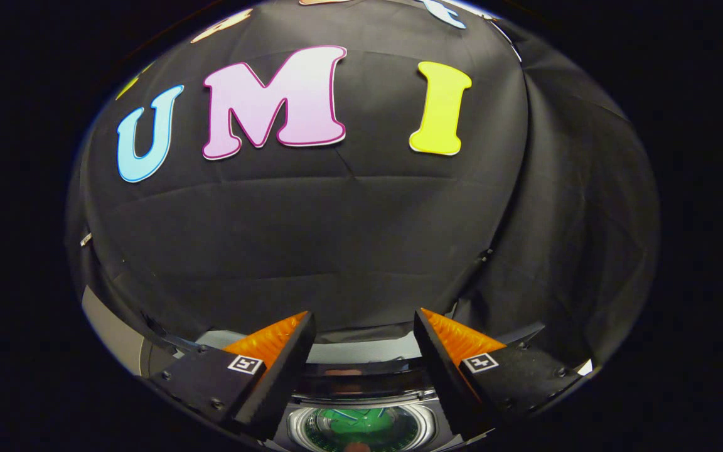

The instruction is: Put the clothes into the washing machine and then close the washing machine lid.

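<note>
My gripper [364, 317] is open, its two fingers spread wide with nothing between them, held high and pointed at the black cloth wall. Below and between the fingers lies the top of the washing machine [361, 367], with its round drum opening [361, 428]. Something green [361, 422], apparently a piece of clothing, shows inside the drum. The lid is not to be made out clearly; a dark band runs across behind the opening.
The black cloth wall [349, 238] stands close ahead of the fingers, with a fold of curtain [562, 251] to the right. A pale grey surface [110, 326] shows low on the left beside the machine.
</note>
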Motion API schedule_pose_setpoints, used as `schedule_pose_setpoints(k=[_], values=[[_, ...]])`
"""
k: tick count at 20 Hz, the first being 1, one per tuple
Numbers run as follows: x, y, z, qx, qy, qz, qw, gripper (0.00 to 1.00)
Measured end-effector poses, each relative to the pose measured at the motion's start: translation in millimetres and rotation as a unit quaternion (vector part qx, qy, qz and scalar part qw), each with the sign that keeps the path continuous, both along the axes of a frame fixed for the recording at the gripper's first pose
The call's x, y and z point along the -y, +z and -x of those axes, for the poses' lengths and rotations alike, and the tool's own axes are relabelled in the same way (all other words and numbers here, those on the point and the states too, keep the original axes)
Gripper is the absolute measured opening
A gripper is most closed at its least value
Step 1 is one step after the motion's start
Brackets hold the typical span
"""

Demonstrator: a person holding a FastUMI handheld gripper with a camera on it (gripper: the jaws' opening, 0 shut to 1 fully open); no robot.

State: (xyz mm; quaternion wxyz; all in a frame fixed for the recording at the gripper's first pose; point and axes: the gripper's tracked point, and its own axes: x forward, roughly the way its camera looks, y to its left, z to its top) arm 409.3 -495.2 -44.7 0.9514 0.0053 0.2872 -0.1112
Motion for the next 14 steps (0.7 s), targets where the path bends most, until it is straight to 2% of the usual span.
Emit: schedule_pose_setpoints(k=[3, 11, 14], values=[[-0.4, -1.8, -4.1, 0.020, -0.002, -0.010, 1.000, 0.98], [0.8, -0.2, 4.1, 0.022, -0.007, 0.008, 1.000, 0.99], [-1.1, 2.1, 24.8, 0.032, -0.005, 0.010, 0.999, 0.99]])
